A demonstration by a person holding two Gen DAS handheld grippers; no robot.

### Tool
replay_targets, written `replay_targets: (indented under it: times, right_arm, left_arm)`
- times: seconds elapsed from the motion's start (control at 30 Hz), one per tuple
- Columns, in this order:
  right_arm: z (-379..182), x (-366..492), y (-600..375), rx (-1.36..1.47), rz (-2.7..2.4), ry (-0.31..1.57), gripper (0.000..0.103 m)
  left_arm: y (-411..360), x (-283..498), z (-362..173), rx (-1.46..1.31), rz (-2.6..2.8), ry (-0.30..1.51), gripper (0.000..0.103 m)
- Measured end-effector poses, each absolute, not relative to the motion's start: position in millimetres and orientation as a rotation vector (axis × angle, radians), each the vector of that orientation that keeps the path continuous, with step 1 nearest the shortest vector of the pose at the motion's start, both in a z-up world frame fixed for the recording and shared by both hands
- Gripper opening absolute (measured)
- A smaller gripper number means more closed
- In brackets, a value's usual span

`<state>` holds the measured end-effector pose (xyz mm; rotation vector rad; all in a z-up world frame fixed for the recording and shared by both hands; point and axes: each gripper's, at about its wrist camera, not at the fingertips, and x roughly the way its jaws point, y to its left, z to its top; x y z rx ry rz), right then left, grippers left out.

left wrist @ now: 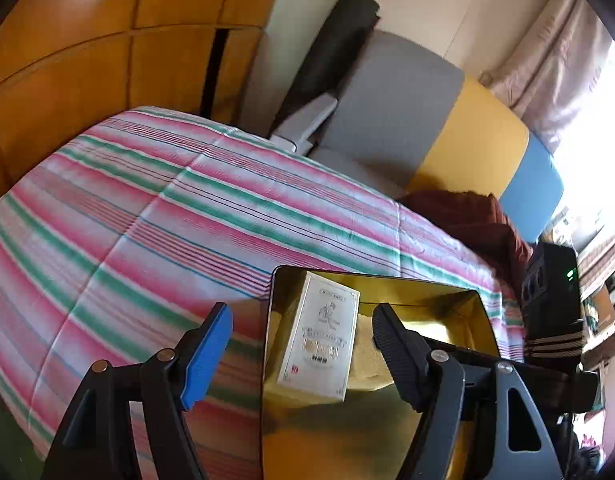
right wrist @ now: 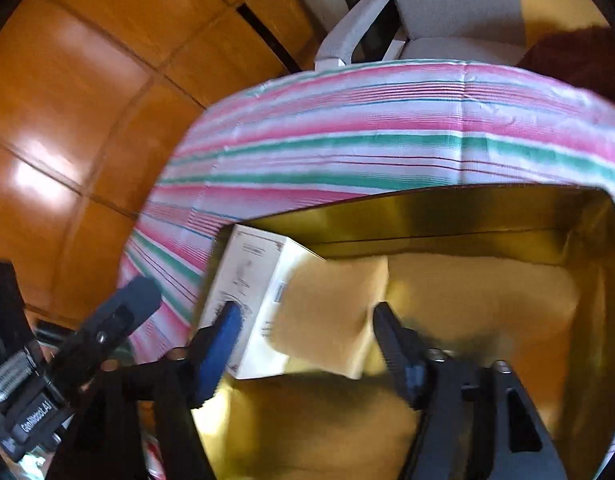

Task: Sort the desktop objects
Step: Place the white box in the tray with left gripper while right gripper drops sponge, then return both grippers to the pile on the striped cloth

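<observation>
A white printed box (left wrist: pixel 317 332) lies inside a shiny gold tin tray (left wrist: pixel 387 288) on the striped cloth. My left gripper (left wrist: pixel 301 354) is open, its jaws wide apart above the tray's near left side, with the box between them and untouched. In the right wrist view the same white box (right wrist: pixel 251 280) leans in the tray's left corner, beside a tan pad (right wrist: pixel 331 312). My right gripper (right wrist: pixel 307 336) is open just above the box and pad, holding nothing. The gold tray's far wall (right wrist: pixel 447 216) reflects light.
The pink, green and white striped cloth (left wrist: pixel 167 220) covers the table. A grey chair (left wrist: pixel 387 100) stands behind it, with dark red cloth (left wrist: pixel 475 216) at the right. The left gripper (right wrist: pixel 119 312) shows in the right wrist view. A wooden floor (right wrist: pixel 87 100) lies beyond the table edge.
</observation>
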<state>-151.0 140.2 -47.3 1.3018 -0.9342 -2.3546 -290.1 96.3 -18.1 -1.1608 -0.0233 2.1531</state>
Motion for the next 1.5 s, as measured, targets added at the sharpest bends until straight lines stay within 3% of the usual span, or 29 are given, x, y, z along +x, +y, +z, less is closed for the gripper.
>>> replay_targets:
  times: [0.23, 0.77, 1.1, 1.5]
  right_arm:
    - [-57, -107, 156, 1.154, -2.430, -1.055, 0.073]
    - [-71, -49, 164, 1.182, -2.447, -0.928, 0.074]
    - [-31, 5, 178, 1.043, -2.547, -0.771, 0.077]
    - [13, 82, 292, 1.076, -2.738, -0.677, 0.078]
  left_arm:
    - [64, -260, -12, -1.133, 2.160, -0.093, 0.074]
    - [34, -208, -7, -1.107, 2.094, -0.153, 0.074]
    - [57, -179, 8, -1.041, 2.012, -0.069, 0.072]
    - [116, -135, 18, -1.023, 1.833, 0.093, 0.073]
